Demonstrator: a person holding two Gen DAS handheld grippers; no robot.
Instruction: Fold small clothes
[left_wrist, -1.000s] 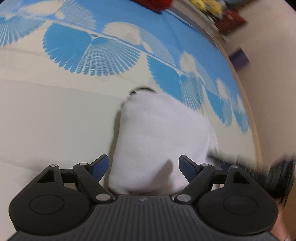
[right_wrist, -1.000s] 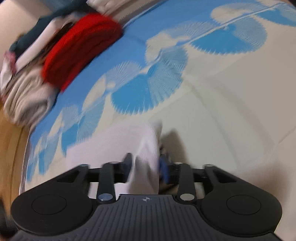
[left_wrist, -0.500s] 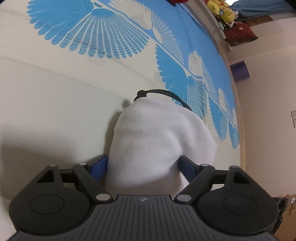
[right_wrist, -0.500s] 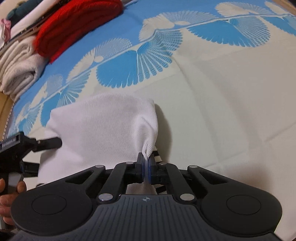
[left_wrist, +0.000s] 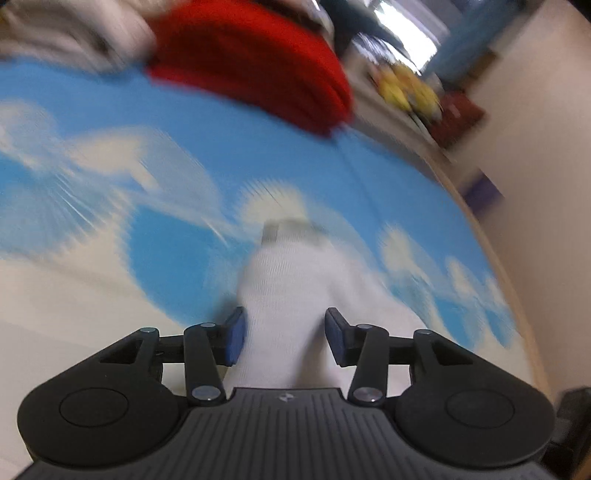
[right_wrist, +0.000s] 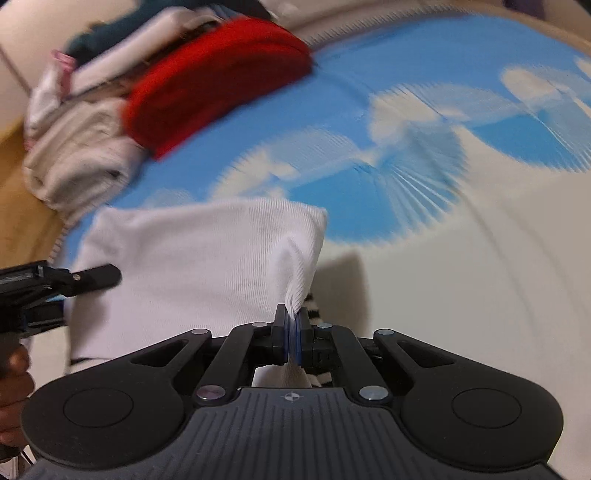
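Here, blue-and-cream fan-print bedspread, my 2 tongs on 1 white garment.
Right tongs pinch its corner; left tongs closing astride it, pads apart; red knit heaped behind.

Motion blur smears the left wrist view: the red folded garment and the yellow objects right of it cannot be made out. The white garment runs under the left claw, its near edge hidden. In the right wrist view, the clothes pile left of that red garment is blurred.
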